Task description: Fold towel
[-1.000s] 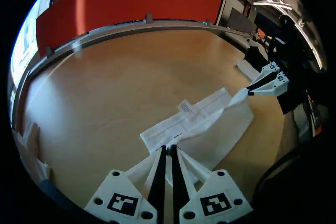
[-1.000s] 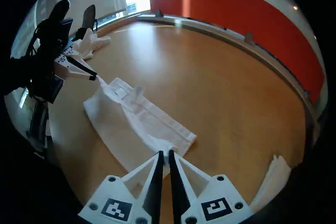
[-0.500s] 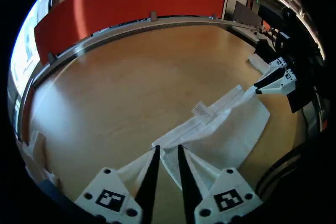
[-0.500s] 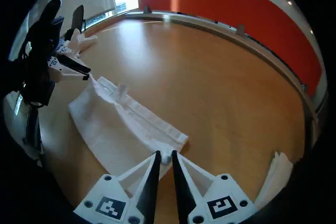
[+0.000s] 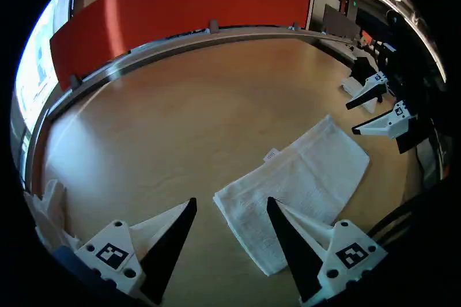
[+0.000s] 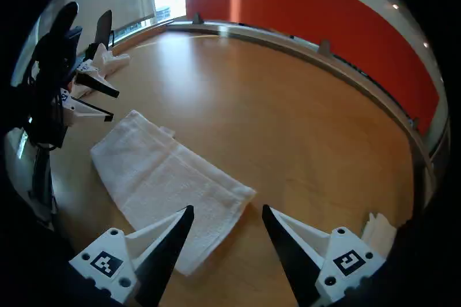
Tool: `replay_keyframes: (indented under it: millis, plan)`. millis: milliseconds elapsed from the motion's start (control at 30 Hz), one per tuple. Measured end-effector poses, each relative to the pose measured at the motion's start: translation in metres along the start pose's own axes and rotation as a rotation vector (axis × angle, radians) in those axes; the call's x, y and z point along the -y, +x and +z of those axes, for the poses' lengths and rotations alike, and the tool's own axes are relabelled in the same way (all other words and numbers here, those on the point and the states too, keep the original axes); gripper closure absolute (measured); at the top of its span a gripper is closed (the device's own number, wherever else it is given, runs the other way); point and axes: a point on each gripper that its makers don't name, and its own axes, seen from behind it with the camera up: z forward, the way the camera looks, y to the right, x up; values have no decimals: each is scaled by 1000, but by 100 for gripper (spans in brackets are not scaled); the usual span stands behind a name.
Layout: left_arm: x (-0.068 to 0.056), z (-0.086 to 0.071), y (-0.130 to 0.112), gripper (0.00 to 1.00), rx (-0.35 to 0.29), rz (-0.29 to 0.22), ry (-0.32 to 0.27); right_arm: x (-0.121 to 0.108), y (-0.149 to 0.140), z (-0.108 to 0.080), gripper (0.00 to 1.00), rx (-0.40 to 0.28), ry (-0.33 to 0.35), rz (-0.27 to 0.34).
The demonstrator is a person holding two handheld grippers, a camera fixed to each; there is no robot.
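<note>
A white towel (image 5: 294, 186) lies flat on the wooden table, folded into a long rectangle, with a small tag poking out on its far edge. My left gripper (image 5: 230, 206) stands open just short of the towel's near corner, holding nothing. In the right gripper view the same towel (image 6: 164, 177) stretches from the near middle toward the left. My right gripper (image 6: 227, 212) is open over the towel's near end, with nothing between its fingers. Each view also shows the other gripper, open, at the towel's far end: the right gripper (image 5: 366, 114) and the left gripper (image 6: 109, 105).
The round wooden table (image 5: 190, 105) is bounded by a red partition (image 5: 184, 7) along its far rim. Other white cloths lie near the table's edges, one pile (image 6: 109, 56) behind the left gripper, another (image 6: 377, 232) at the right gripper view's lower right.
Both grippers have opened wide and let go of the towel's corners. The towel, earlier stretched and lifted between them, now rests flat on the table.
</note>
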Motion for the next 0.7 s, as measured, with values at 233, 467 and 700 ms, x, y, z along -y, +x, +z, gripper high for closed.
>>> replay_keyframes:
  millis: [233, 467, 700]
  plan:
    - [0, -12, -10, 10, -3, -19, 4, 7, -8, -6, 8, 0, 5, -9]
    - [-5, -29, -29, 10, -2, -37, 5, 16, -22, -15, 8, 5, 11, 0]
    - [-12, -45, -52, 10, 2, -59, 12, 27, -40, -24, 8, 12, 13, 13]
